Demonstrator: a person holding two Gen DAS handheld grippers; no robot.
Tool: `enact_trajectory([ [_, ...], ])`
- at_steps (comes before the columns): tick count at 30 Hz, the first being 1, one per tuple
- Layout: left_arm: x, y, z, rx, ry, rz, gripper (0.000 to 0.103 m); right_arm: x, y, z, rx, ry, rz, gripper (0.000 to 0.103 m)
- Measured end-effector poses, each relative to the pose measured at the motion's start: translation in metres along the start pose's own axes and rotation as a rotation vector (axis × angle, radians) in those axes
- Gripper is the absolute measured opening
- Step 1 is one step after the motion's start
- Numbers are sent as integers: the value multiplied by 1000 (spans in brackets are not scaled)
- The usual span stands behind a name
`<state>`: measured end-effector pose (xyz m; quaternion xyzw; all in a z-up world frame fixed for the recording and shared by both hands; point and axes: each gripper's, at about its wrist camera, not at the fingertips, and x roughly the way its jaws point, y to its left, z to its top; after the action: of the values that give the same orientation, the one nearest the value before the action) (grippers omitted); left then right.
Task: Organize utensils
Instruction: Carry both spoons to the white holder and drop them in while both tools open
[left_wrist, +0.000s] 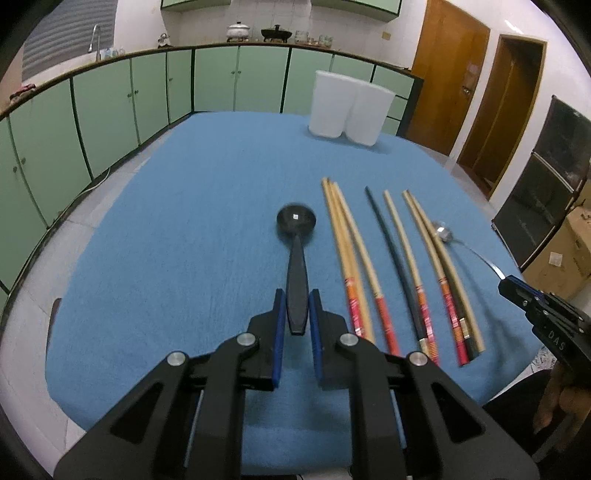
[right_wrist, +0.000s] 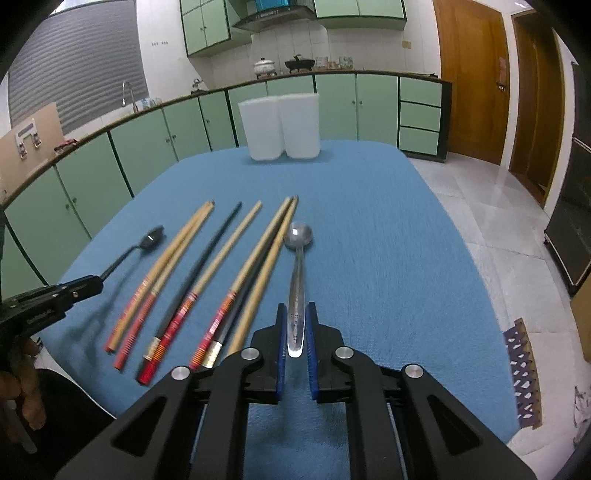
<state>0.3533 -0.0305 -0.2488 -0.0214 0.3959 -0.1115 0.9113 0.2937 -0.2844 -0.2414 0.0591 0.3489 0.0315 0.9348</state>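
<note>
My left gripper (left_wrist: 296, 295) is shut on the handle of a black spoon (left_wrist: 296, 258), whose bowl points away over the blue cloth. My right gripper (right_wrist: 296, 308) is shut on the handle of a silver spoon (right_wrist: 297, 266). Each gripper shows in the other's view, the right one (left_wrist: 508, 284) holding the silver spoon (left_wrist: 447, 234) and the left one (right_wrist: 96, 282) holding the black spoon (right_wrist: 151, 238). Several chopsticks (left_wrist: 391, 266) lie side by side between the two spoons, wooden with red ends and one dark; they also show in the right wrist view (right_wrist: 207, 273).
A white two-compartment holder (left_wrist: 347, 107) stands at the far end of the blue-covered table (left_wrist: 184, 221); it also shows in the right wrist view (right_wrist: 280, 125). Green kitchen cabinets (left_wrist: 110, 103) curve behind and to the left. Wooden doors (right_wrist: 476, 74) are at the right.
</note>
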Motion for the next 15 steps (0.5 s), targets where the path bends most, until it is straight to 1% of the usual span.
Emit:
enact_trajectory([
  [6,-20,-3,25,8,-46,-11,12,-15,4,30,-18,-34,10,9],
  [8,-23,-5,35,24,-56,-12,12,-16,5,39,-34,-32,15,9],
  [11,-26,-9,50,51,-61,-23,12,-15,5,57,-57,-12,27,9],
  [15,-25,-14,70,93,-60,-33,12,-8,-2,82,-59,43,54,9],
])
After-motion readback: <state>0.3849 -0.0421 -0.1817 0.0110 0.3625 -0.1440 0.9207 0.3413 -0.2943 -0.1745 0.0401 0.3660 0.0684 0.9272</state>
